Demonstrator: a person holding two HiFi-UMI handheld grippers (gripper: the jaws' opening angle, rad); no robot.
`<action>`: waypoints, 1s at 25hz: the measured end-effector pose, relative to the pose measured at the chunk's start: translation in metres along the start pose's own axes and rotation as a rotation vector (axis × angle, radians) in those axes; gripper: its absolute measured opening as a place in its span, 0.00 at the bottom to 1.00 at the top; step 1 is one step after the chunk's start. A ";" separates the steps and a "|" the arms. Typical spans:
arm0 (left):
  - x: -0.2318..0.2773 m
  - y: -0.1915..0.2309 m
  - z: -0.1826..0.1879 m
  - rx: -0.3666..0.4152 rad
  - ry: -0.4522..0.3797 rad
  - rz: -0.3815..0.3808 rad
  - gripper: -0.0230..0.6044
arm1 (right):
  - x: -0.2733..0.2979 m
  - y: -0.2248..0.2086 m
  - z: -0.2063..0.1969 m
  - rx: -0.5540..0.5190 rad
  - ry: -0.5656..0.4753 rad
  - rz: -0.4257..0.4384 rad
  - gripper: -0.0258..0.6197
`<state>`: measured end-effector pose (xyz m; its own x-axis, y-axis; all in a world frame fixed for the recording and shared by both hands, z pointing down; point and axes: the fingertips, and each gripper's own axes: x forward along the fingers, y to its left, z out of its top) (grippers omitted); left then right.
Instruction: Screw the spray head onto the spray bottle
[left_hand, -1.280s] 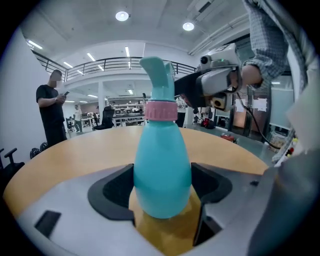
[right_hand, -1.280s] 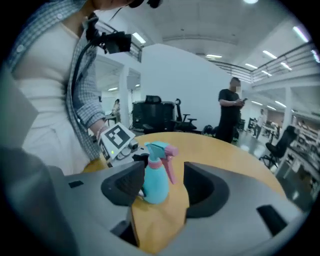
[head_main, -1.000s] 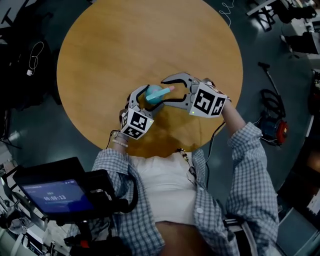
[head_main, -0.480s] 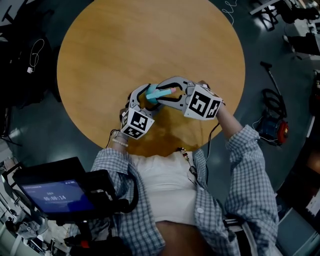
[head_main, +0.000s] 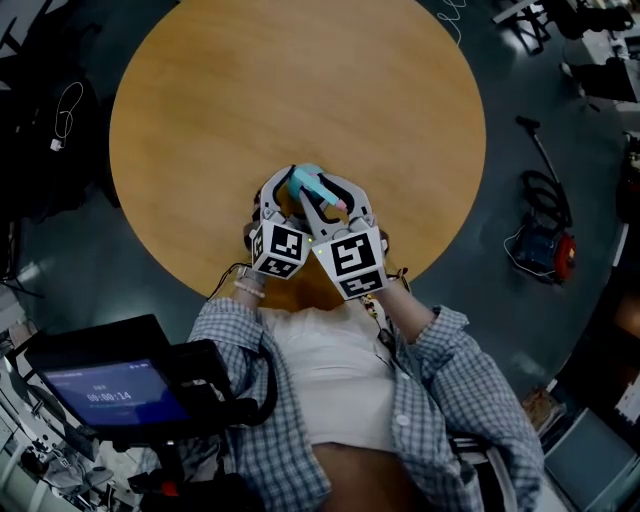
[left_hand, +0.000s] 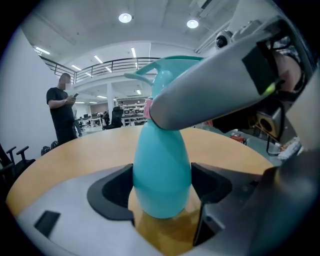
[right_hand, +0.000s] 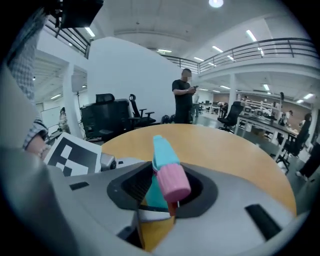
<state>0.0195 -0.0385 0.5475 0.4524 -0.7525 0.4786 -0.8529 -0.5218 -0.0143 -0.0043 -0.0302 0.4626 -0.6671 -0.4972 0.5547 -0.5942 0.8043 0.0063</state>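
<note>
Progress: head (right_hand: 161, 150) sat on top of bottle (left_hand: 161, 175), so placing looked done; how far the thread had run down could not be told. Judged mid-screwing, with tightening turns left.

Grip: left gripper (head_main: 288, 195) clamped the bottle's belly, the bottle upright on table (head_main: 300, 90) near the person's edge. The right gripper (right_hand: 162, 190) was closed round the head, pink nozzle (right_hand: 174, 182) toward its camera.

Table round, wooden. Room a big open office: dark floor (head_main: 520, 150), cables (head_main: 68, 115), balcony rail (right_hand: 280, 47), ceiling lights (left_hand: 125, 18), person (right_hand: 184, 97) standing beyond the table.
</note>
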 end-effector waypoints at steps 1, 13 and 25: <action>0.000 0.001 0.000 -0.004 -0.001 -0.001 0.62 | 0.001 0.000 0.000 0.006 -0.002 -0.009 0.23; -0.001 0.003 -0.006 -0.046 0.007 -0.068 0.62 | 0.007 0.001 -0.006 -0.007 -0.005 0.199 0.43; -0.053 0.045 -0.041 -0.129 0.049 0.078 0.25 | -0.025 -0.050 -0.080 0.225 0.029 0.128 0.43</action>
<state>-0.0538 -0.0057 0.5579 0.3725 -0.7668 0.5228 -0.9129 -0.4039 0.0581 0.0780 -0.0323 0.5151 -0.7320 -0.3842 0.5626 -0.5931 0.7657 -0.2488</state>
